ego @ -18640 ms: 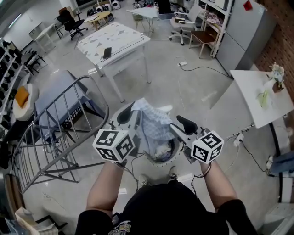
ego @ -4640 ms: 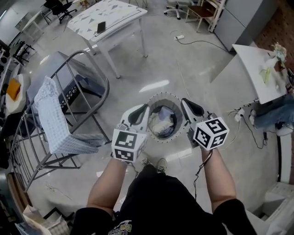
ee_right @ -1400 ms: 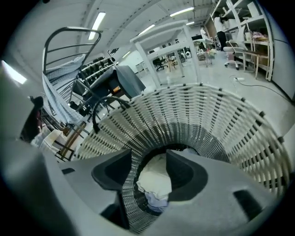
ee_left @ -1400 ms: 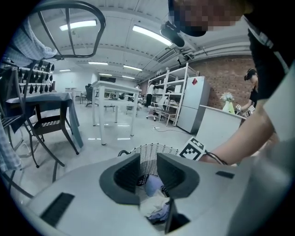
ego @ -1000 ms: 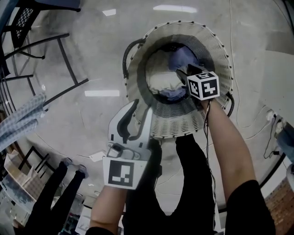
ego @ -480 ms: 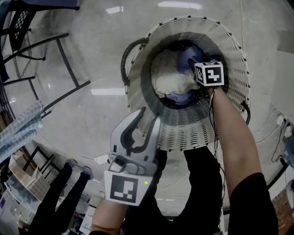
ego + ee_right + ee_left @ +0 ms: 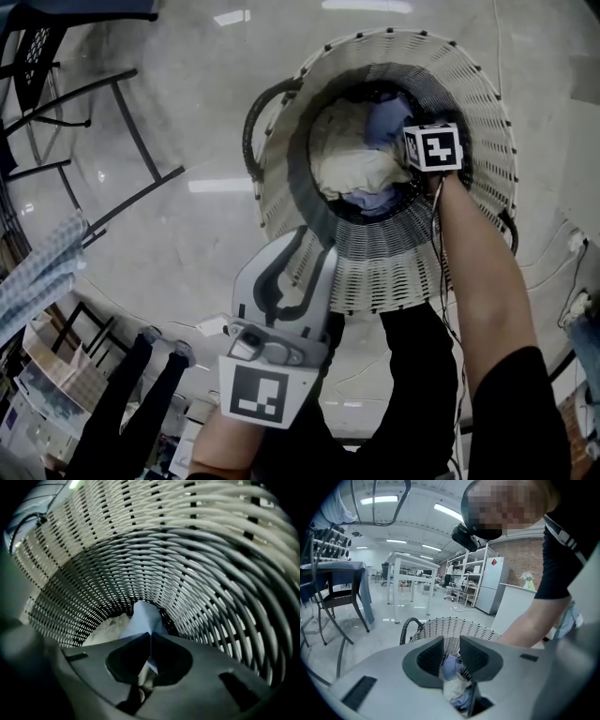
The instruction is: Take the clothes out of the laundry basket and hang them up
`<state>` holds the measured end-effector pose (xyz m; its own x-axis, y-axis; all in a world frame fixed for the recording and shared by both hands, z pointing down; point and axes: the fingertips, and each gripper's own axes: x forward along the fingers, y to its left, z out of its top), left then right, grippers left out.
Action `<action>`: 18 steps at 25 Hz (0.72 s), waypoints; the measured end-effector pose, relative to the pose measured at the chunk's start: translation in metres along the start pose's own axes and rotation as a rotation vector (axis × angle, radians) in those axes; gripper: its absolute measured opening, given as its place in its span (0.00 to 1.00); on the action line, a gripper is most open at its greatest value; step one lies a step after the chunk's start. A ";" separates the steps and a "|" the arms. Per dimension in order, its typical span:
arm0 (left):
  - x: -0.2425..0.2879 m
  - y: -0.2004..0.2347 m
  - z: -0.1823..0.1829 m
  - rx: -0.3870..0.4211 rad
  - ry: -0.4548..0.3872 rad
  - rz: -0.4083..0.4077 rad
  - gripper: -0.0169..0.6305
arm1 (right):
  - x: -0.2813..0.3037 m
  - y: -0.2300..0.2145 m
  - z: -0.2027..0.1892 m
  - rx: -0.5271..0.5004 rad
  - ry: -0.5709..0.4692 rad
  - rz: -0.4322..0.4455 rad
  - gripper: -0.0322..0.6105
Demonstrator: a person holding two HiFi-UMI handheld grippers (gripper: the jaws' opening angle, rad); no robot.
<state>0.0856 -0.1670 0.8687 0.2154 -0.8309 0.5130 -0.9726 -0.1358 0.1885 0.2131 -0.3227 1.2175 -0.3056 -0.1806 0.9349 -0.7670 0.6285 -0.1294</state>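
Right gripper (image 7: 150, 635) inside laundry basket (image 7: 197, 555): jaws just closed, pinching a fold of blue garment (image 7: 142, 617) at their tips. Left gripper (image 7: 451, 649): jaws part-spread, empty, basket just beyond them.

Upright white wicker laundry basket (image 7: 403, 262), cream garment (image 7: 354, 169) and pale blue garment (image 7: 382, 120) crumpled inside
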 end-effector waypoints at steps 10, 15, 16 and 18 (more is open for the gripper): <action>-0.009 -0.001 0.008 -0.011 0.021 -0.016 0.17 | -0.042 0.019 0.026 0.044 -0.094 0.043 0.07; -0.019 -0.006 0.022 -0.024 0.014 -0.024 0.18 | -0.088 0.041 0.056 0.075 -0.201 0.087 0.07; -0.022 -0.008 0.026 -0.023 0.014 -0.027 0.18 | -0.099 0.045 0.062 0.080 -0.224 0.099 0.07; -0.027 -0.012 0.033 -0.020 0.008 -0.033 0.17 | -0.125 0.053 0.077 0.089 -0.273 0.125 0.06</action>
<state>0.0884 -0.1604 0.8250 0.2483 -0.8218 0.5128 -0.9630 -0.1522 0.2223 0.1672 -0.3249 1.0688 -0.5313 -0.3101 0.7884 -0.7569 0.5917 -0.2774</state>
